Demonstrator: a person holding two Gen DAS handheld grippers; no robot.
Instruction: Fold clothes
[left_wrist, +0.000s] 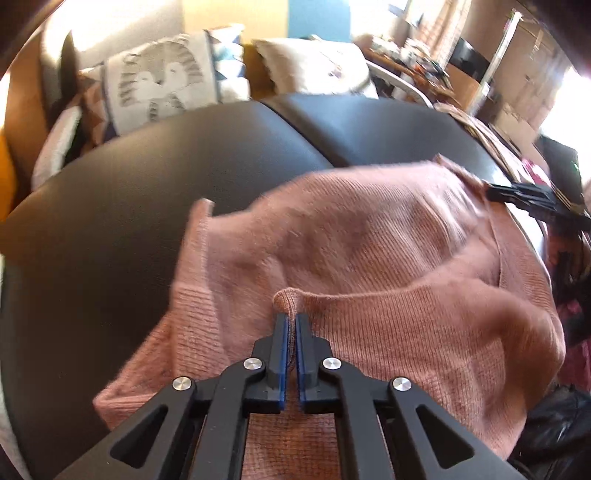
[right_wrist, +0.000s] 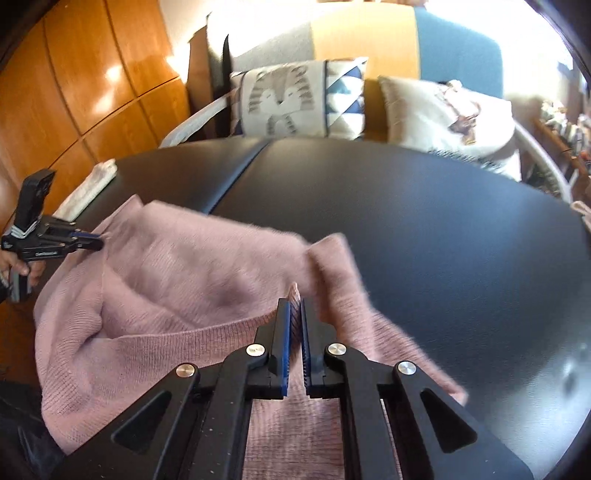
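Note:
A pink knit sweater (left_wrist: 351, 236) lies bunched on the black table (left_wrist: 129, 177), partly lifted at its near edge. My left gripper (left_wrist: 290, 317) is shut on a pinched fold of the sweater's edge. In the right wrist view the same sweater (right_wrist: 166, 280) spreads to the left, and my right gripper (right_wrist: 294, 306) is shut on another bit of its edge. Each gripper shows in the other's view: the right gripper (left_wrist: 495, 194) at the sweater's far right corner, the left gripper (right_wrist: 98, 243) at its left edge, held by a hand (right_wrist: 22, 269).
The black table (right_wrist: 424, 229) has a seam down its middle. Behind it stands a sofa with patterned cushions (right_wrist: 295, 99) and a white cushion (right_wrist: 447, 110). A folded white cloth (right_wrist: 88, 188) lies at the table's left edge. Wooden cabinet doors (right_wrist: 74, 81) are at left.

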